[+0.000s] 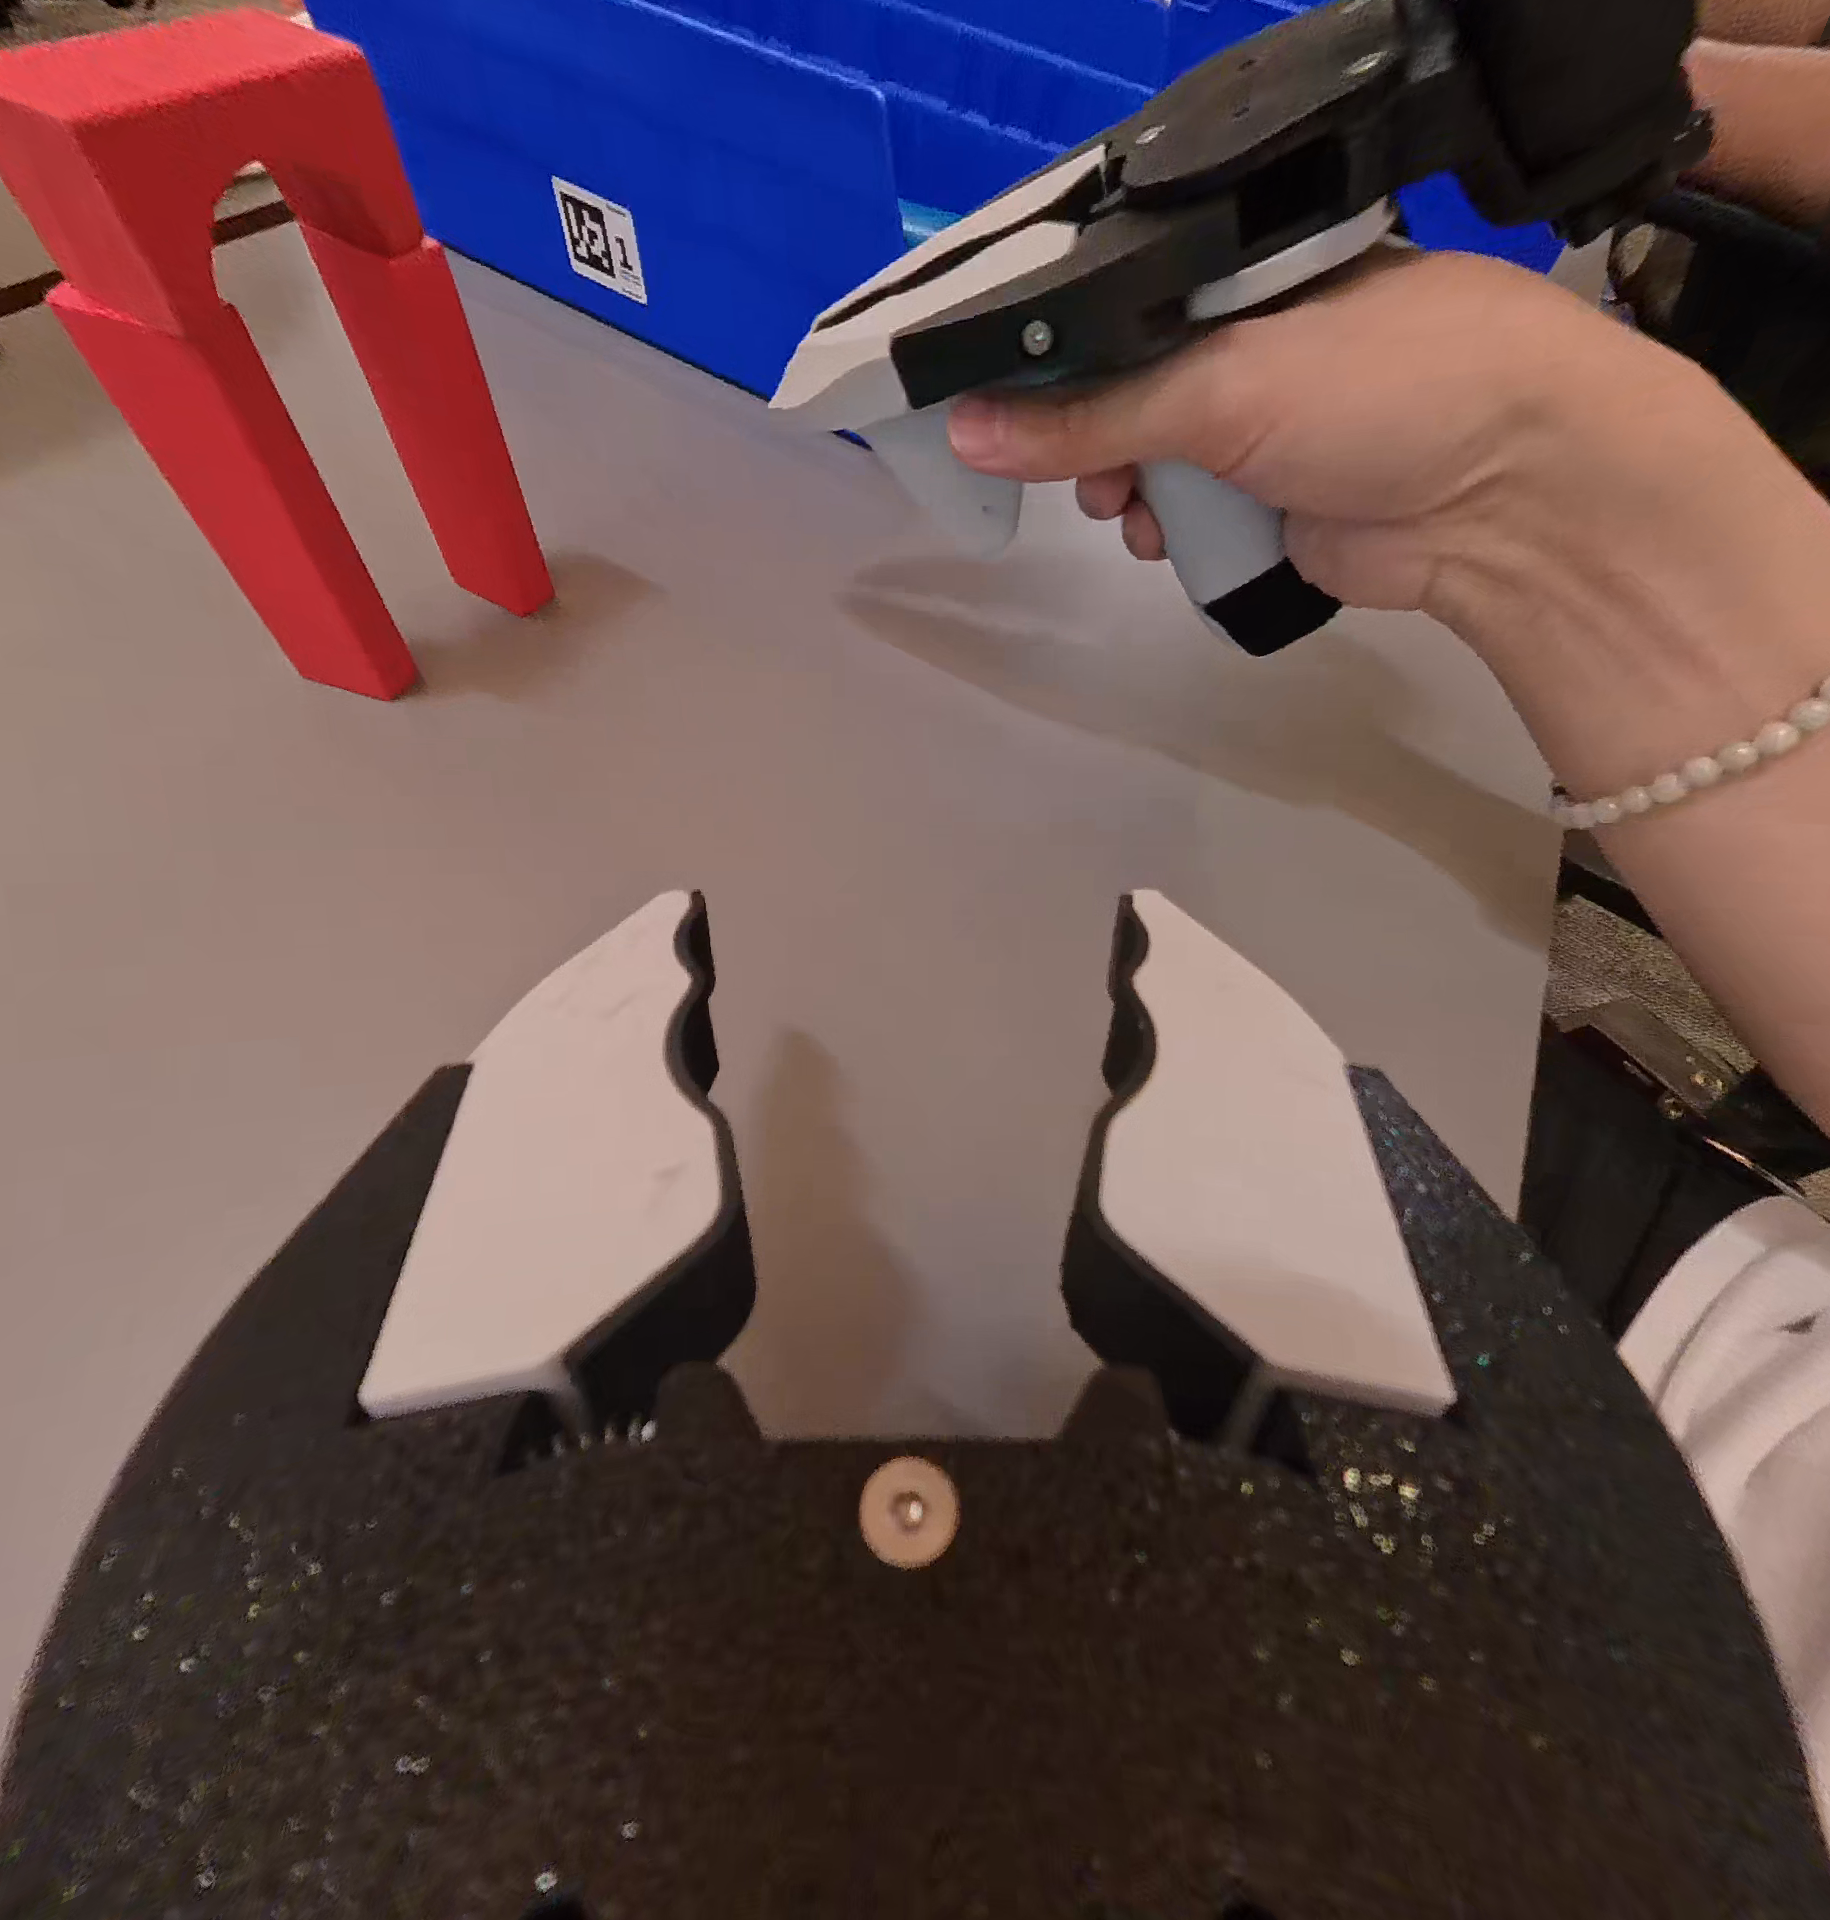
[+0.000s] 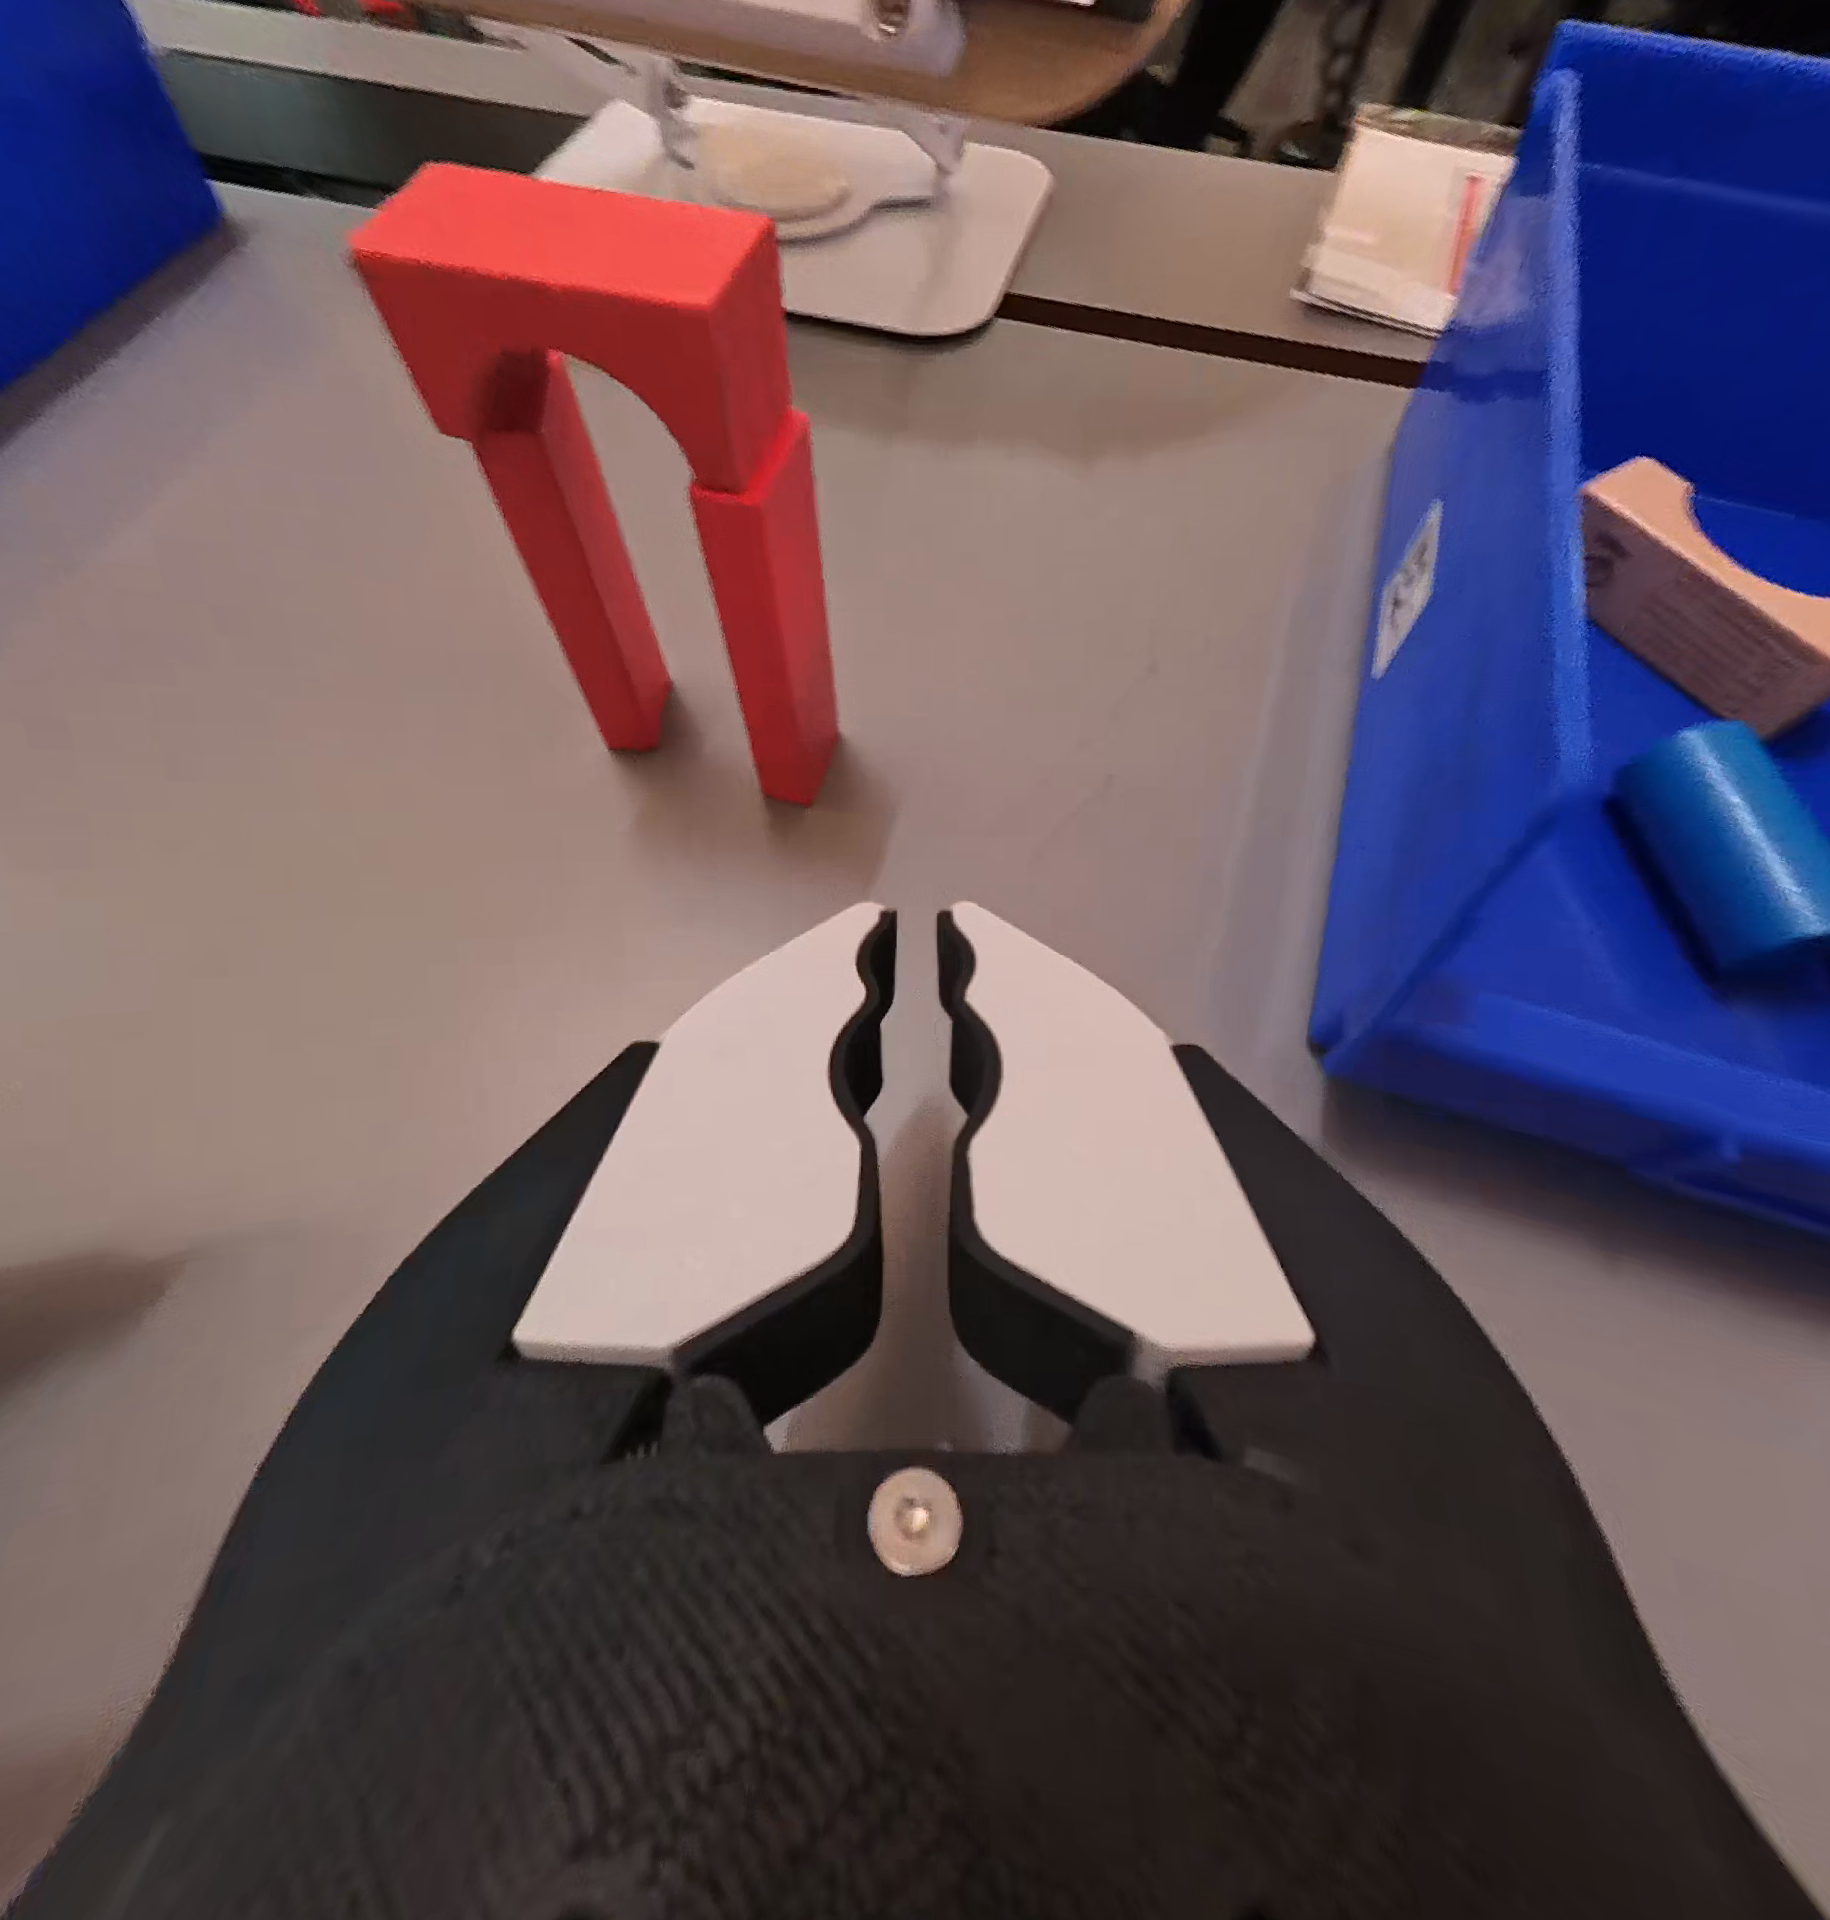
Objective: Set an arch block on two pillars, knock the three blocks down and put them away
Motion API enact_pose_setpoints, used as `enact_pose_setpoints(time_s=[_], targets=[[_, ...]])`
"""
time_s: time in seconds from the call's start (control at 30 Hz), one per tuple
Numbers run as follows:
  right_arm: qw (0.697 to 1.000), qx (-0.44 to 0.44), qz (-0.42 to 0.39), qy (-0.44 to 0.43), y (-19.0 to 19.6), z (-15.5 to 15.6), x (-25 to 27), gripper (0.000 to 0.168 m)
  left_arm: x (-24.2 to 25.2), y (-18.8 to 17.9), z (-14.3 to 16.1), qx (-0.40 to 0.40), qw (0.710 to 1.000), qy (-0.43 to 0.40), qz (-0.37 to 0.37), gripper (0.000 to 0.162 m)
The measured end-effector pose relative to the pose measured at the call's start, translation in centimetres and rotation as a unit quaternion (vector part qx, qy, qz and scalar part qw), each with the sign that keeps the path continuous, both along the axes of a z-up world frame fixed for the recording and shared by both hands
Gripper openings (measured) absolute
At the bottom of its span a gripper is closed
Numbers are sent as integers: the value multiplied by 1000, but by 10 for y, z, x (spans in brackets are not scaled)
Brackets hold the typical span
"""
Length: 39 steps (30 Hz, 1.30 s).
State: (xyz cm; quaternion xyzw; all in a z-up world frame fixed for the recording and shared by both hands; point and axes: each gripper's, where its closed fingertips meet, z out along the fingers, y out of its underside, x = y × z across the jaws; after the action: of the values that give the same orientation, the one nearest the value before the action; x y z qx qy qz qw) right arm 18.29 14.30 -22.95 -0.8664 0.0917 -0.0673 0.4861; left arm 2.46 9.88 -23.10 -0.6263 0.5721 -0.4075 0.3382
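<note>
A red arch block rests on two upright red pillar blocks on the grey table. The same stack shows at the upper left of the left wrist view. My left gripper is open and empty, low over bare table. My right gripper is shut with only a thin slit between its tips, empty, a short way in front of the red stack. The right gripper also shows in the left wrist view, held by a hand with a bead bracelet.
A blue bin at the right holds a wooden arch block and blue cylinders. A blue bin with a tag stands behind the right gripper. A white stand base sits behind the red stack.
</note>
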Motion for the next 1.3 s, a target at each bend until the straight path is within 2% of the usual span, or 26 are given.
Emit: enact_pose_setpoints(time_s=[0.03, 0.23, 0.33, 0.63, 0.83, 1.3], targets=[[1000, -3, -13, -13, -1, -1, 2, 9, -4, -4, 3, 4, 1000, -4, 2, 73], [996, 0, -70, -54, -1, 5, 13, 0, -24, -17, 20, 27, 999, -25, 11, 73], [996, 9, -86, -27, 7, 6, 20, 0, -32, -13, 20, 37, 999, -19, 26, 73], [997, 22, -75, -7, 45, 7, 15, 0, -45, 3, 27, -7, 996, -50, 76, 75], [991, 41, -130, -6, 60, 8, 28, 0, -58, 9, 29, -8, 994, -56, 94, 76], [988, -9, -151, -41, 78, -12, 46, 0, -66, 11, 25, -19, 994, -56, 91, 80]])
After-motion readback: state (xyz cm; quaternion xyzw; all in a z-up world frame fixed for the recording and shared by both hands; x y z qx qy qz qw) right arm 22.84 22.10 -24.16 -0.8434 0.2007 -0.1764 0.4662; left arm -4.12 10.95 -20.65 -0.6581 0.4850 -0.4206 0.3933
